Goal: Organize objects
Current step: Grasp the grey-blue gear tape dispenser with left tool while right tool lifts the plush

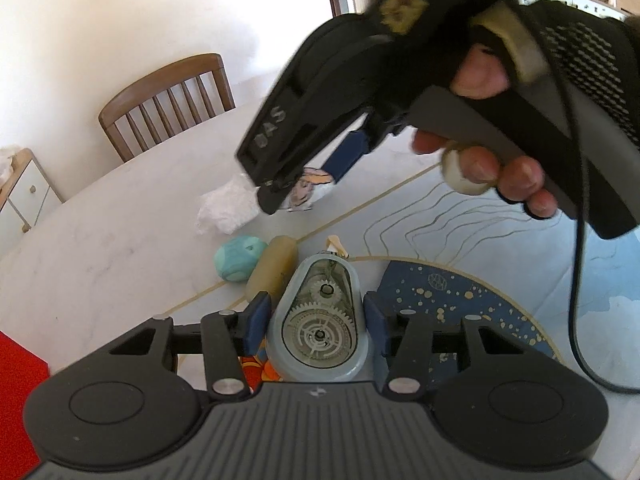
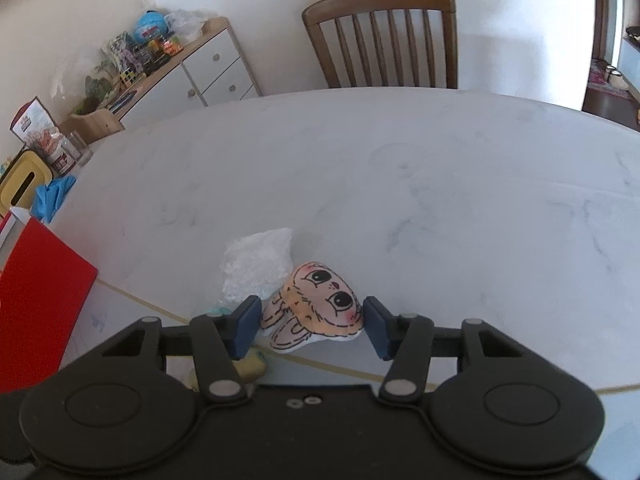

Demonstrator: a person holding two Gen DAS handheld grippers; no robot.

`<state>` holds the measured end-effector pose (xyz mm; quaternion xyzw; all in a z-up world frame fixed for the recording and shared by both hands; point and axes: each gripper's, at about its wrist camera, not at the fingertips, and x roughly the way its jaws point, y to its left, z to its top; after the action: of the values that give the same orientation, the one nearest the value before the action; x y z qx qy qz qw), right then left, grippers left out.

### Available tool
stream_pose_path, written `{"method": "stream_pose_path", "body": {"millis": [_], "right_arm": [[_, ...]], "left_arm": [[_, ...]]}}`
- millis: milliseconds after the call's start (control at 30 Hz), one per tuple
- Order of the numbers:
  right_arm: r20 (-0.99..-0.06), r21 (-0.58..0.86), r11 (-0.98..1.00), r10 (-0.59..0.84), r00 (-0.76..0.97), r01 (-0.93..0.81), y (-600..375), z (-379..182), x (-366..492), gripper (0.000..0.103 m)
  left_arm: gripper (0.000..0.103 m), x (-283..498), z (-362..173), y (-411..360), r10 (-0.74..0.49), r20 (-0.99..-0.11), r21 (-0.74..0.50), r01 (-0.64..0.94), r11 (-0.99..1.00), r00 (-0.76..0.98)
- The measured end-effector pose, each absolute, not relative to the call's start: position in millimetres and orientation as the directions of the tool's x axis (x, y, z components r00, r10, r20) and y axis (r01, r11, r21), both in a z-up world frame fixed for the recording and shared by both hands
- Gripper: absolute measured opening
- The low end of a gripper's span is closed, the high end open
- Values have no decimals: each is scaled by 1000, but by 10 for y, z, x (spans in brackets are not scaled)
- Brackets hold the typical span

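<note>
**Q:** What have your two tools got?

**Me:** My left gripper [image 1: 316,305] has its pads pressed against the two flat sides of the correction tape [image 1: 318,320]. My right gripper [image 2: 308,317] is pinching the rabbit toy [image 2: 316,304] across its face. The right pad is plainly on its cheek and the left pad is at its ear.

**Q:** How do they lie from you?

**Me:** The tape's long axis runs straight away from my left wrist, nose pointing outward, above the dark round patch of the mat [image 1: 460,216]. The rabbit sits crosswise between my right pads, ears towards me, right at the mat's gold far edge where the bare table [image 2: 440,180] begins.

**Q:** Which hand is nearer to what?

**Me:** The right one reaches further out, beyond my left. Each already has its own thing, so neither needs to cross over.

**Q:** Anything crowding you?

**Me:** Just past the tape's nose are a tan bar [image 1: 272,268] and a teal ball [image 1: 239,258], side by side, touching or nearly so. A crumpled plastic bag [image 2: 258,264] lies just beside the rabbit, on its left. A red box [image 2: 40,292] stands at the table's left edge.

**Q:** And open room?

**Me:** There is plenty ahead and to the right. The table is bare up to its far edge, by the chair [image 2: 380,36]. I judge that lifting straight up first keeps both loads clear of the clutter.
</note>
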<state>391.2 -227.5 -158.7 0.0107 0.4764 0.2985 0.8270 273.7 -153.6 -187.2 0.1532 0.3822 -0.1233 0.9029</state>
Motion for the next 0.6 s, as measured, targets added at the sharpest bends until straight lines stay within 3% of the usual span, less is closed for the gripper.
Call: {"method": "stream_pose_path", "body": {"millis": [600], "right_arm": [[-752,286,842,493,438,-457,-2772,-1072,3163,54]], "left_arm": [[50,2475,-1397,-1376,-172,-706,41,283,958,687]]}}
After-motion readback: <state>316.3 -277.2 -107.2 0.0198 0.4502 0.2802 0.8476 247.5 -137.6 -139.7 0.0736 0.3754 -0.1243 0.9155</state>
